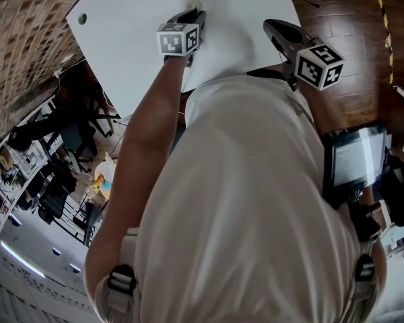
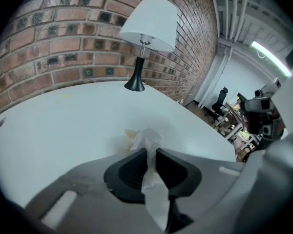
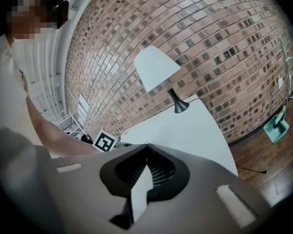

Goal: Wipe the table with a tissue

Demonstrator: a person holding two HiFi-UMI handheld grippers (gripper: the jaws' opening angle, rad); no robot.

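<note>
A crumpled white tissue (image 2: 147, 139) is pinched between the jaws of my left gripper (image 2: 151, 151), and its bunched end presses on the white table (image 2: 63, 126). A faint yellowish smear lies on the table beside the tissue. In the head view the left gripper (image 1: 196, 13) reaches out over the table (image 1: 121, 19) near its middle, pointing down at it. My right gripper (image 1: 273, 25) hovers at the table's right side, apart from the tissue. In the right gripper view its jaws (image 3: 146, 146) meet at the tips with nothing between them.
A white-shaded lamp (image 2: 149, 28) on a black stem stands at the table's far end against the brick wall (image 3: 210, 38). A cable hole (image 1: 82, 19) sits near the table's left corner. A screen (image 1: 353, 157) stands over the wooden floor on the right.
</note>
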